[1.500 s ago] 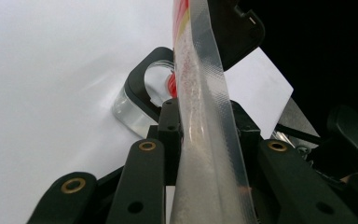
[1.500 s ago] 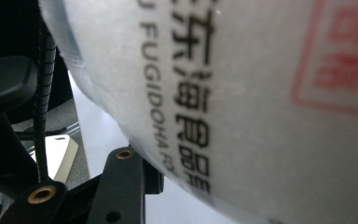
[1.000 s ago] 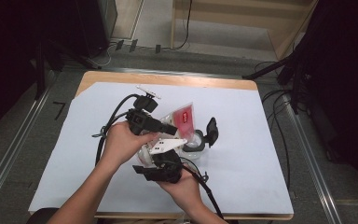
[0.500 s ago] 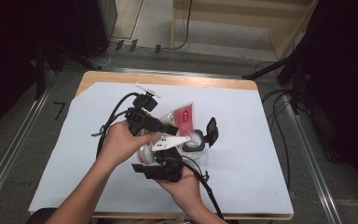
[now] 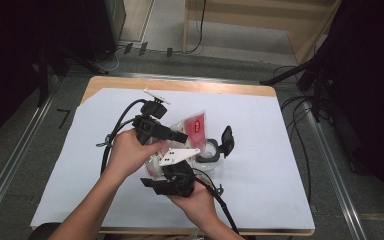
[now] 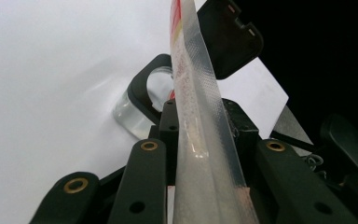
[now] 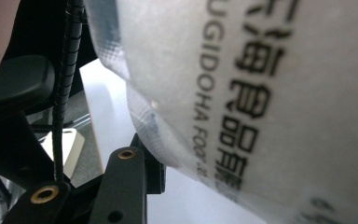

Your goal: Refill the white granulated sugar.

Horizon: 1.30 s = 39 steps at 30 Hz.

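Where fingers (image 6: 168,140) close, pouch (image 6: 200,140) between.

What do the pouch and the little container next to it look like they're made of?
Pouch: seemingly flexible plastic film, translucent and glossy, with a cross-hatched sealed edge and printed lettering. Container: clear body, probably rigid plastic though glass is possible, judging by its see-through wall; its hinged lid looks like matte black plastic.

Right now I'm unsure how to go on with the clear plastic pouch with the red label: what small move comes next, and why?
Probably tilt the clear plastic pouch with the red label toward the clear round container, whose black lid stands open. The left gripper pinches the pouch's sealed edge; the right gripper is at its lower end.
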Tool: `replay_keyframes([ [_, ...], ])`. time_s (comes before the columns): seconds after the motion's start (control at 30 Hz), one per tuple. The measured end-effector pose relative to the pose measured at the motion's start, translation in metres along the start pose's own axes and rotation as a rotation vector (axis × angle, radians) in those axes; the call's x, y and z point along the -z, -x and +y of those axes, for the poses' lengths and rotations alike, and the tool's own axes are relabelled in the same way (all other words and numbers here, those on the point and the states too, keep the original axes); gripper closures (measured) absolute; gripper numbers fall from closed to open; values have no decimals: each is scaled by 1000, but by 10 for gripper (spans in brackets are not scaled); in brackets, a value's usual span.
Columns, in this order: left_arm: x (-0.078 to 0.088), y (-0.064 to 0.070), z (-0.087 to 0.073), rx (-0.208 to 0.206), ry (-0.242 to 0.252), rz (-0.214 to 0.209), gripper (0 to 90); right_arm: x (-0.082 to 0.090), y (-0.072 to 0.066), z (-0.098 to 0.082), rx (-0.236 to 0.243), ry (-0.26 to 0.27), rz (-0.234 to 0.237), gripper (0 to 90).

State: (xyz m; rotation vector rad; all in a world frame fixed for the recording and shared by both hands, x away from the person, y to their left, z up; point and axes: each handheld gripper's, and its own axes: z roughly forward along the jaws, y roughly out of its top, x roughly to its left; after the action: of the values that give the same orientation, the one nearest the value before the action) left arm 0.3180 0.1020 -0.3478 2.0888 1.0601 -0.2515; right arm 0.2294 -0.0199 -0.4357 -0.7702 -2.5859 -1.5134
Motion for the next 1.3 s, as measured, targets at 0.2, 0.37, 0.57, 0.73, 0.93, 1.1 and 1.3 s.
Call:
replay_keyframes([
  [0.2,-1,2,1,-6,14,-3,686,1,2,0,-48,24,18,624],
  [0.37,-2,2,1,-1,18,-7,704,2,4,0,-64,27,21,622],
  [0.57,0,1,2,-2,11,-14,711,3,2,0,-23,31,10,621],
  [0.73,-2,1,3,3,11,-8,711,2,2,-1,4,26,6,627],
  [0.93,-2,3,3,-10,12,7,711,1,3,-1,1,21,4,627],
  [1.1,-1,6,3,-21,8,19,716,2,3,-1,4,25,18,627],
  [1.3,-1,7,3,-21,11,18,713,2,2,-1,-1,23,16,627],
])
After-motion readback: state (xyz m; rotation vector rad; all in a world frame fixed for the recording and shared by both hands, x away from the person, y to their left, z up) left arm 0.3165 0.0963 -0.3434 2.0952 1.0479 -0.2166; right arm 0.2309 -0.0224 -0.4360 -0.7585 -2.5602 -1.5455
